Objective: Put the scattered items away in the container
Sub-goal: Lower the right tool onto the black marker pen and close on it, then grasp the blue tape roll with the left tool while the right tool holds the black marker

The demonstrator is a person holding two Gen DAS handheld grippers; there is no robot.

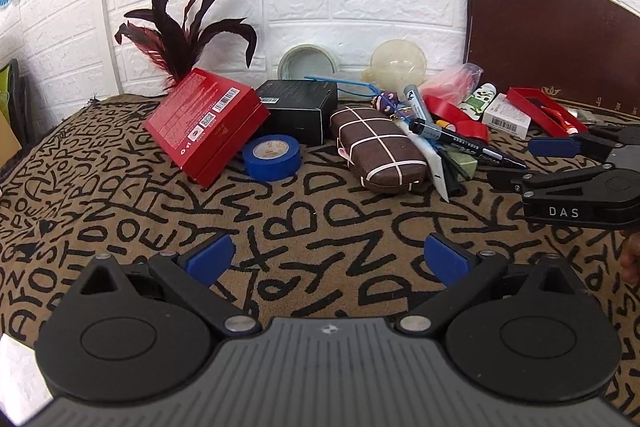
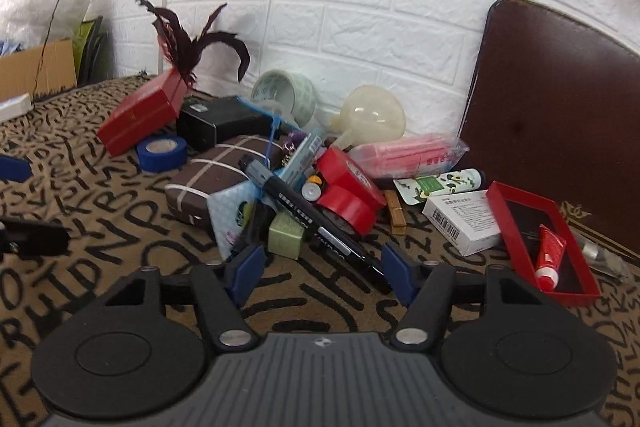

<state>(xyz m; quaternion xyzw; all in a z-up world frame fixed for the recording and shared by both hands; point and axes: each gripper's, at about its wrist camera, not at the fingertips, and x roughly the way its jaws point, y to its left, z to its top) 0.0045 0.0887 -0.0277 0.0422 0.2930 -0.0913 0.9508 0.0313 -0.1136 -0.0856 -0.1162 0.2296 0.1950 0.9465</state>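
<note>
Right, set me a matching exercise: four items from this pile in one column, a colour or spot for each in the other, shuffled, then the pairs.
Things:
1. tape roll
2. glasses case
3. small tube
4. black marker

Descriptions:
A. brown with pale crossed lines
B. lying in the open red box
C. blue, beside the tilted red carton
D. tip reaching between the fingers of the right gripper

Pairs: 1-C, 2-A, 3-B, 4-D
</note>
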